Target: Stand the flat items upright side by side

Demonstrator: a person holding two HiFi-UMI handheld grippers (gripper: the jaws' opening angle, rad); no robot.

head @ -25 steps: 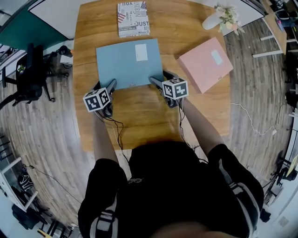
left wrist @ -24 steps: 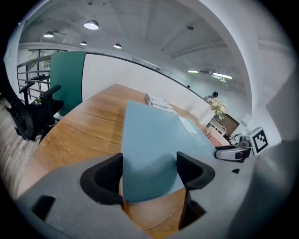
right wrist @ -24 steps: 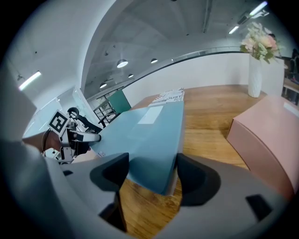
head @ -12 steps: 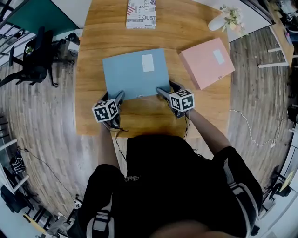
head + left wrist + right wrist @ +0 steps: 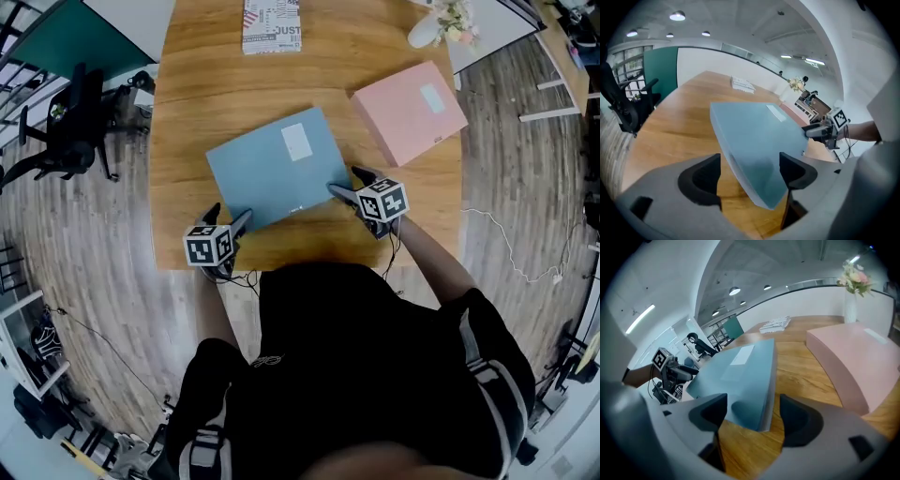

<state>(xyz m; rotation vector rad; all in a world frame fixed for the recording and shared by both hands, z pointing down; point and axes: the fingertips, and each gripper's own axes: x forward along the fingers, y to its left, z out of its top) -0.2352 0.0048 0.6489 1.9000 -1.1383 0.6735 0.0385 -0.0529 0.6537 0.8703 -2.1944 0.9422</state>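
Note:
A flat blue box (image 5: 277, 173) with a white label lies askew on the wooden table (image 5: 187, 94). My left gripper (image 5: 231, 216) straddles its near left corner (image 5: 759, 187), and my right gripper (image 5: 349, 182) straddles its near right corner (image 5: 750, 399). Both have just been opening and now stand open, with gaps between the pads and the box. A pink flat box (image 5: 410, 111) lies to the right, also in the right gripper view (image 5: 853, 362). A patterned flat box (image 5: 272, 23) lies at the far edge (image 5: 742, 84).
A white vase of flowers (image 5: 436, 26) stands at the far right corner of the table. The near table edge (image 5: 309, 255) runs just behind both grippers. A black office chair (image 5: 56, 141) stands on the floor at the left, and cables trail at the right.
The blue box has slid toward the near table edge and turned, its right side now farther away. Both grippers moved back with it, the left one nearly to the edge.

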